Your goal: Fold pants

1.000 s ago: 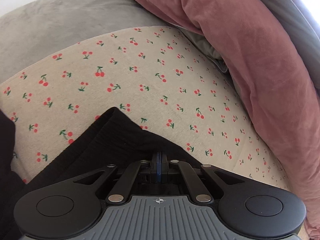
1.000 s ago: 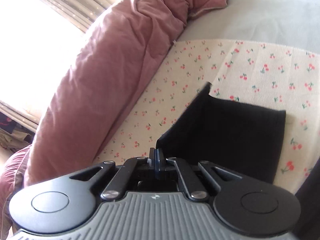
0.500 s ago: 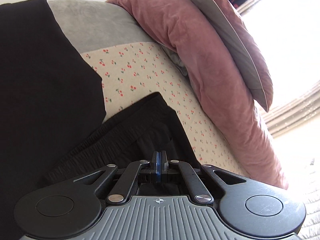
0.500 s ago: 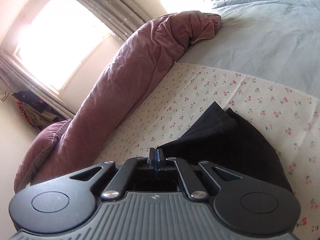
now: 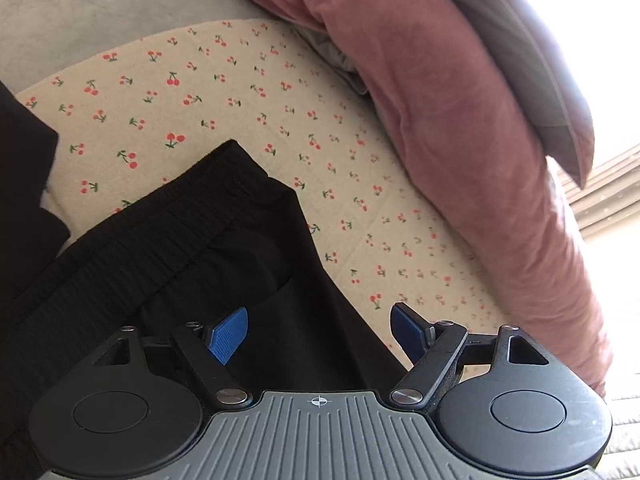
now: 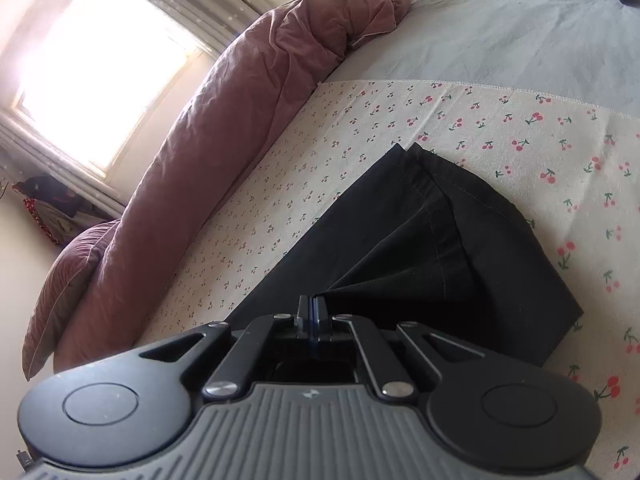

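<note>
Black pants lie on a cherry-print cloth. In the left wrist view the ribbed waistband end of the pants [image 5: 180,240] lies flat on the cloth [image 5: 224,92]. My left gripper [image 5: 320,330] is open just above it, blue pads apart, holding nothing. In the right wrist view the hemmed leg ends of the pants [image 6: 432,232] lie doubled over on the cloth [image 6: 500,120]. My right gripper [image 6: 311,310] is shut on an edge of the pants fabric close to the cloth.
A rolled pink duvet [image 5: 460,120] [image 6: 224,128] runs along the far side of the cloth. A grey pillow [image 5: 532,64] lies on it. Grey bedsheet [image 6: 520,28] lies beyond the cloth. A bright window [image 6: 92,60] is behind.
My left gripper has opened and let go of the waistband, which now lies flat. My right gripper has lowered the leg ends toward the cloth and stays shut.
</note>
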### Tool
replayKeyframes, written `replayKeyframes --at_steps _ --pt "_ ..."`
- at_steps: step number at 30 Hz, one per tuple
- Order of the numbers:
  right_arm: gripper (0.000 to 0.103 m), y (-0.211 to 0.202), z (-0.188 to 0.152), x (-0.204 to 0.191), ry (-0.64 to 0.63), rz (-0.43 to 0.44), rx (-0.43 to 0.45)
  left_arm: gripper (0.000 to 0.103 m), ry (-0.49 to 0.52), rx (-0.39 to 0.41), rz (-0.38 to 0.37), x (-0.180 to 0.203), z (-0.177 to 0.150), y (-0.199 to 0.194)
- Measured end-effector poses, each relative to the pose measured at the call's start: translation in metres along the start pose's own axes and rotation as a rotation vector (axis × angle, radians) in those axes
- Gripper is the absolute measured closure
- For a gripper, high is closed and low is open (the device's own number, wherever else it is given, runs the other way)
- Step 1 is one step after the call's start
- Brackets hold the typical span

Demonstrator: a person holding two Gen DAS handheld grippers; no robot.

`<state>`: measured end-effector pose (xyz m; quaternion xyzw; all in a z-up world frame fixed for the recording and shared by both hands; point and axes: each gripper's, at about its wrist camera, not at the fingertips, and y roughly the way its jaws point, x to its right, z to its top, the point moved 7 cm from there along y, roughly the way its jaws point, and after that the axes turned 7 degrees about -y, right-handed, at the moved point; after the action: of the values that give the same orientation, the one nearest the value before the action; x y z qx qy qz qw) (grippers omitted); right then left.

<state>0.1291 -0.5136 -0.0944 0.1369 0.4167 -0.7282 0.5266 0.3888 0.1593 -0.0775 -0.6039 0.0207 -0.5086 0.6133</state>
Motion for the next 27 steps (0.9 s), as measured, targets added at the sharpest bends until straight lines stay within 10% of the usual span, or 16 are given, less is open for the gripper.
replayKeyframes --at_steps 4,8,18,27 --pt "0.100 0.009 0.007 0.002 -0.015 -0.001 -0.005 0.028 0.007 0.018 0.113 0.012 0.010 0.043" --pt "0.100 0.024 0.014 -0.001 -0.040 -0.010 -0.017 0.103 0.091 0.078 0.262 0.015 0.014 0.060" --pt "0.100 -0.018 0.043 -0.031 -0.114 0.075 0.087 0.103 -0.040 0.168 -0.080 -0.036 -0.004 -0.087" --pt "0.100 -0.039 -0.015 0.043 -0.153 -0.094 -0.065 0.103 -0.027 0.101 -0.032 -0.127 -0.063 -0.137"
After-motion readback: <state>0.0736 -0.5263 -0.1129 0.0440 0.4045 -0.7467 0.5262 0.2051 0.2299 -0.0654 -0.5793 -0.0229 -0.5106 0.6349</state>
